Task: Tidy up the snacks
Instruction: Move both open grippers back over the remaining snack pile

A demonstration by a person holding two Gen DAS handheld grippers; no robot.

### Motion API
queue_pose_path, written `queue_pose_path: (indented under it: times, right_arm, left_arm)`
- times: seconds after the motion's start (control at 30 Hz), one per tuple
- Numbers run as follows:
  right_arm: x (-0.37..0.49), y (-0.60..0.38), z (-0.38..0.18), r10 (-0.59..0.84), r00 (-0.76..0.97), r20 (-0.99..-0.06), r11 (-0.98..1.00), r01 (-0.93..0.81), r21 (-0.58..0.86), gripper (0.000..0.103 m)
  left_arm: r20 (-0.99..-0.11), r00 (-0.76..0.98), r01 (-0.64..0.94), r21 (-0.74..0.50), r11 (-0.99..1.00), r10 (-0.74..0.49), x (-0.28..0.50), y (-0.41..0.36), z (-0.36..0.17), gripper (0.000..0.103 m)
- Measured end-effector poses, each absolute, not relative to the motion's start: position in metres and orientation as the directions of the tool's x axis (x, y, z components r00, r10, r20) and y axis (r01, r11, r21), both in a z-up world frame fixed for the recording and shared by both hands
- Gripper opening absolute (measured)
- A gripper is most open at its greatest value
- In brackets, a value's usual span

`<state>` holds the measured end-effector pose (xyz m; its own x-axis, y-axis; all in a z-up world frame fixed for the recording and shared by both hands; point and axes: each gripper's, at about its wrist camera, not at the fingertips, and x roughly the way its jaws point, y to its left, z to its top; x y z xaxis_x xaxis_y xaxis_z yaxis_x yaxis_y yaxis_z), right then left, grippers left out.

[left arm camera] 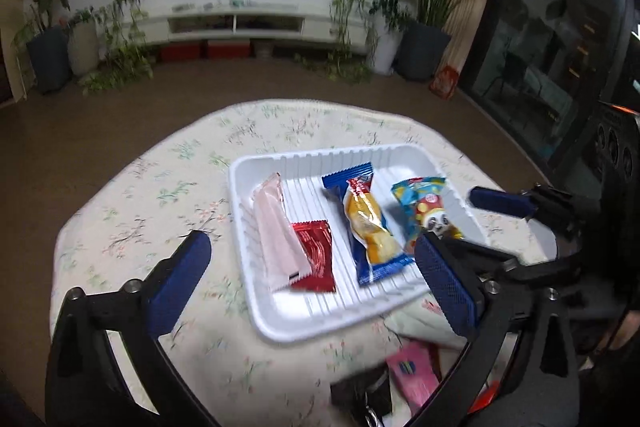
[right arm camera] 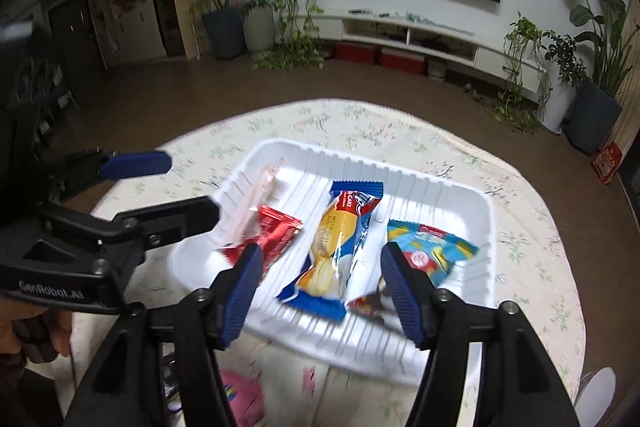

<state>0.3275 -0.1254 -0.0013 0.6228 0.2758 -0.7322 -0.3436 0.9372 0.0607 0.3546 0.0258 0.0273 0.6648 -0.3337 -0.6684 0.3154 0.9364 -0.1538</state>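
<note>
A white ribbed tray point(left arm camera: 280, 315) point(right arm camera: 472, 203) sits on the flowered tablecloth. In it lie a pale pink packet point(left arm camera: 276, 227) point(right arm camera: 256, 203), a red packet point(left arm camera: 316, 255) point(right arm camera: 276, 231), a blue and yellow cake packet point(left arm camera: 368, 223) point(right arm camera: 340, 247) and a light blue panda packet point(left arm camera: 424, 207) point(right arm camera: 436, 251). My left gripper point(left arm camera: 312, 247) point(right arm camera: 192, 183) is open and empty over the tray's near left part. My right gripper point(right arm camera: 320, 259) point(left arm camera: 448, 215) is open and empty, its fingers either side of the cake packet's near end.
A pink item point(left arm camera: 412, 371) point(right arm camera: 240, 399) and a dark object point(left arm camera: 364, 395) lie on the cloth near the tray's front edge. The round table's edge point(left arm camera: 80, 211) drops to brown floor. Potted plants and a white TV shelf stand far behind.
</note>
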Motion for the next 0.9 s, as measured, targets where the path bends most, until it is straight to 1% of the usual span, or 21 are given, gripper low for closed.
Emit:
queue_pose_path:
  times: [0.03, 0.13, 0.2, 0.27, 0.33, 0.4, 0.53, 0.6, 0.67, 0.73, 0.9]
  right_arm:
    - [0.319, -0.129, 0.004, 0.289, 0.632, -0.720, 0.936, -0.343, 0.074, 0.074]
    - [0.282, -0.146, 0.023, 0.347, 0.665, -0.661, 0.927, -0.352, 0.133, 0.082]
    - [0.251, -0.158, 0.030, 0.383, 0.683, -0.622, 0.917, -0.362, 0.166, 0.085]
    - [0.224, -0.166, 0.034, 0.403, 0.701, -0.589, 0.912, -0.364, 0.191, 0.088]
    - [0.196, -0.176, 0.036, 0.415, 0.713, -0.565, 0.908, -0.359, 0.214, 0.090]
    - [0.171, -0.180, 0.034, 0.402, 0.730, -0.553, 0.914, -0.351, 0.201, 0.090]
    - [0.134, -0.187, 0.029, 0.283, 0.807, -0.519, 0.956, -0.281, 0.084, 0.091]
    - [0.128, -0.190, 0.024, 0.227, 0.813, -0.536, 0.970, -0.240, 0.047, 0.091]
    - [0.120, -0.194, 0.022, 0.261, 0.795, -0.548, 0.961, -0.265, 0.075, 0.091]
    - [0.107, -0.188, 0.021, 0.326, 0.757, -0.567, 0.937, -0.340, 0.085, 0.091]
    - [0.053, -0.157, 0.002, 0.453, 0.637, -0.623, 0.836, -0.547, 0.048, 0.091]
  left_arm:
    - [-0.655, 0.678, 0.325, -0.138, 0.936, -0.333, 0.339, 0.029, 0.031, 0.103]
    - [-0.634, 0.701, 0.345, -0.099, 0.934, -0.326, 0.295, 0.036, 0.036, 0.103]
    - [-0.642, 0.695, 0.331, -0.111, 0.937, -0.322, 0.266, 0.044, 0.034, 0.103]
    - [-0.677, 0.679, 0.285, -0.113, 0.952, -0.284, 0.240, 0.050, 0.029, 0.103]
    - [-0.690, 0.667, 0.255, -0.146, 0.956, -0.283, 0.216, 0.058, 0.021, 0.103]
    - [-0.685, 0.665, 0.241, -0.180, 0.954, -0.297, 0.193, 0.065, 0.012, 0.103]
    - [-0.700, 0.648, 0.207, -0.218, 0.954, -0.300, 0.156, 0.071, -0.009, 0.102]
    - [-0.702, 0.642, 0.206, -0.229, 0.951, -0.308, 0.143, 0.070, -0.016, 0.102]
    - [-0.711, 0.632, 0.215, -0.221, 0.951, -0.308, 0.132, 0.065, -0.020, 0.102]
    - [-0.728, 0.611, 0.229, -0.213, 0.950, -0.311, 0.124, 0.058, -0.025, 0.102]
    - [-0.751, 0.579, 0.272, -0.189, 0.944, -0.318, 0.118, 0.041, -0.032, 0.102]
